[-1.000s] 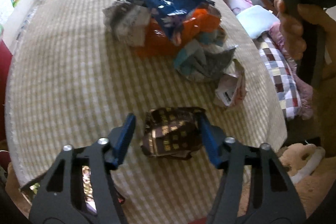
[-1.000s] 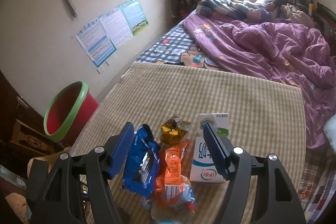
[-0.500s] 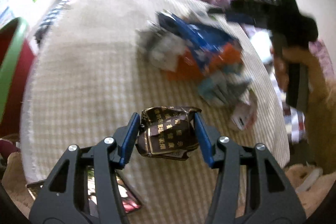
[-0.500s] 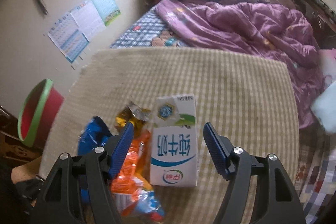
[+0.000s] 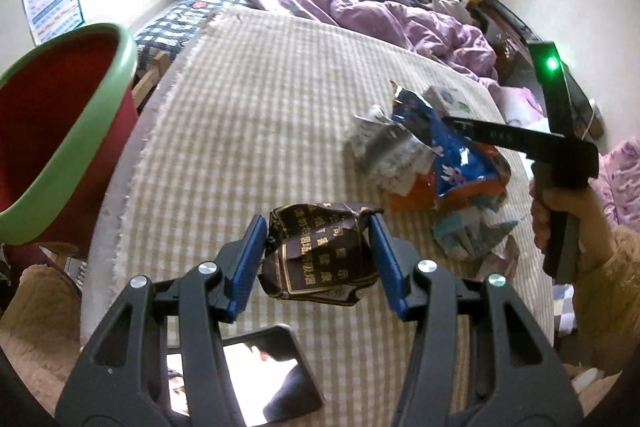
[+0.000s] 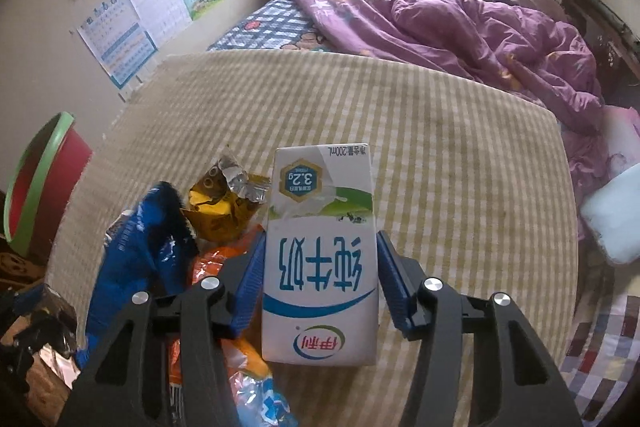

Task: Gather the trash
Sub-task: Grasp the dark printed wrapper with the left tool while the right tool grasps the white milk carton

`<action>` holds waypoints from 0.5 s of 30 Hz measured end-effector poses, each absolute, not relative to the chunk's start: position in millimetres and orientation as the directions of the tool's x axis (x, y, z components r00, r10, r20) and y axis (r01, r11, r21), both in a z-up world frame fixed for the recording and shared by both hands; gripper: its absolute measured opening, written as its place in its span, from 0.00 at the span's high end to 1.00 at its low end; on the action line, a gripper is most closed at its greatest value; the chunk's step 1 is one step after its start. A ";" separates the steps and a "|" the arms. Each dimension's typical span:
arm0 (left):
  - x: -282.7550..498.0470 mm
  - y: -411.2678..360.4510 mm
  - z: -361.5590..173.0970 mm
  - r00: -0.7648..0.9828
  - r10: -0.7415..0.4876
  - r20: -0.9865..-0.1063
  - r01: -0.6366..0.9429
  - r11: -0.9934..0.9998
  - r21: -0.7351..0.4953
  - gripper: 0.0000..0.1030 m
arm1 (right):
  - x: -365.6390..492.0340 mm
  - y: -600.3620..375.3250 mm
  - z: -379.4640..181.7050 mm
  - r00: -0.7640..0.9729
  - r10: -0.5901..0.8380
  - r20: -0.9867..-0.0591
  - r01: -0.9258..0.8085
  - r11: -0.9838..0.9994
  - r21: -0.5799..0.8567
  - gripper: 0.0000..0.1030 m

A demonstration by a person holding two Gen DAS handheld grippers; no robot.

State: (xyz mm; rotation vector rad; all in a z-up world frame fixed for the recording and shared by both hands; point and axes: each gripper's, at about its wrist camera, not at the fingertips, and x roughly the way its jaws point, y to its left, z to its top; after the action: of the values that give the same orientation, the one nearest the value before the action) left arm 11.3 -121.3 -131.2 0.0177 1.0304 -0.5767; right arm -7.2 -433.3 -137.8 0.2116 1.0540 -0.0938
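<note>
Left claw point(image 5: 318, 259) clamps a crumpled brown wrapper point(image 5: 320, 255), light and crushable, lifted off the checked mat point(image 5: 256, 99) near the red bin point(image 5: 60, 131). Right claw point(image 6: 320, 287), jaws just closing, pinches the milk carton point(image 6: 322, 255) by its stiff sides. The blue chip bag point(image 6: 140, 259) and orange wrapper point(image 6: 208, 263) crowd its left finger.

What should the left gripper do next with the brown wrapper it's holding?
Probably carry it left toward the red bin and release over the opening. The left gripper is clamped on the brown wrapper, clear of the checked mat, and the bin's green rim sits close at the left.
</note>
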 end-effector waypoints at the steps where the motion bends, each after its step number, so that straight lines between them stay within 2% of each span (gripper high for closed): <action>1: 12.1 -119.5 -130.2 0.387 -0.442 -0.809 0.453 0.855 -0.251 0.51 | -7.3 -434.6 -138.2 0.493 0.027 -0.870 0.177 0.975 0.131 0.50; 15: 16.8 -100.0 -117.8 0.476 -0.392 -0.787 0.380 0.899 -0.217 0.51 | -13.0 -441.3 -108.5 0.576 -0.011 -0.817 0.202 0.971 0.129 0.50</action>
State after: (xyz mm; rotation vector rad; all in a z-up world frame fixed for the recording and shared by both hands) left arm 16.8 -100.0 -117.8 -0.0129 0.9651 -0.4717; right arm -13.0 -441.3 -108.5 0.2178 0.9504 -0.1260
